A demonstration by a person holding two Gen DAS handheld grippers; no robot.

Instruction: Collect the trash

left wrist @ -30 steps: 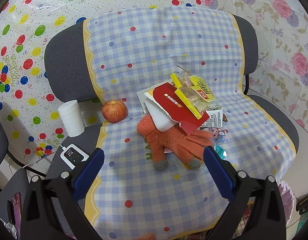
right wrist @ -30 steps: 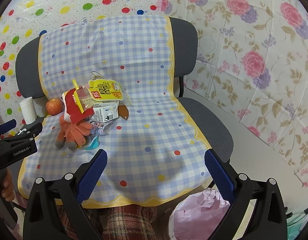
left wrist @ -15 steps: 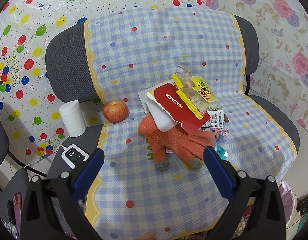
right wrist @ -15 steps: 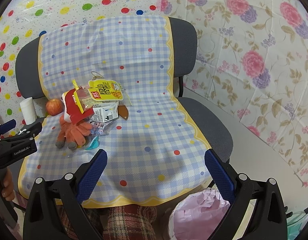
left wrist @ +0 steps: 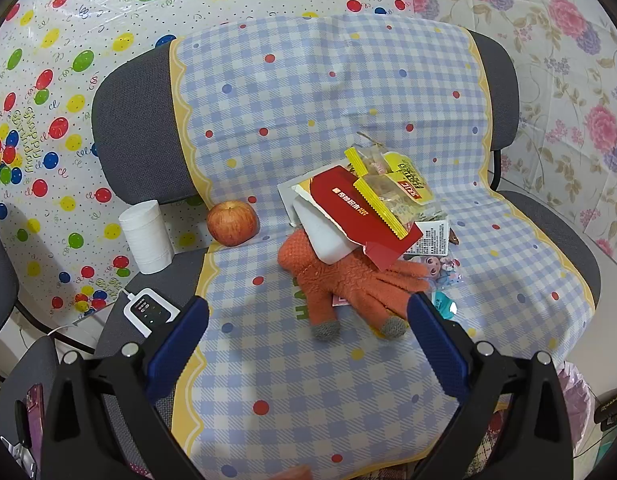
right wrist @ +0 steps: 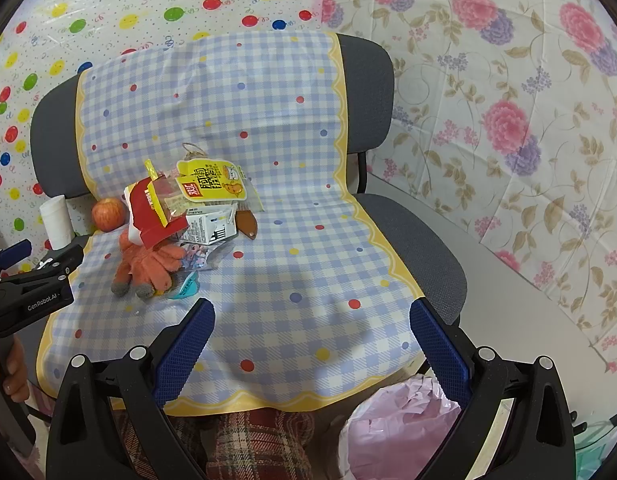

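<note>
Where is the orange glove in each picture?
Left wrist view: the glove lies just below the middle, between the open left gripper fingers, partly under the red packet.
Right wrist view: the glove is far left of the middle, beyond the open right gripper.
Shared landmark: the apple, up and left of the glove in both.

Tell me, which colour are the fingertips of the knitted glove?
Grey; the rest of the glove is orange. The left wrist view shows it best.
</note>
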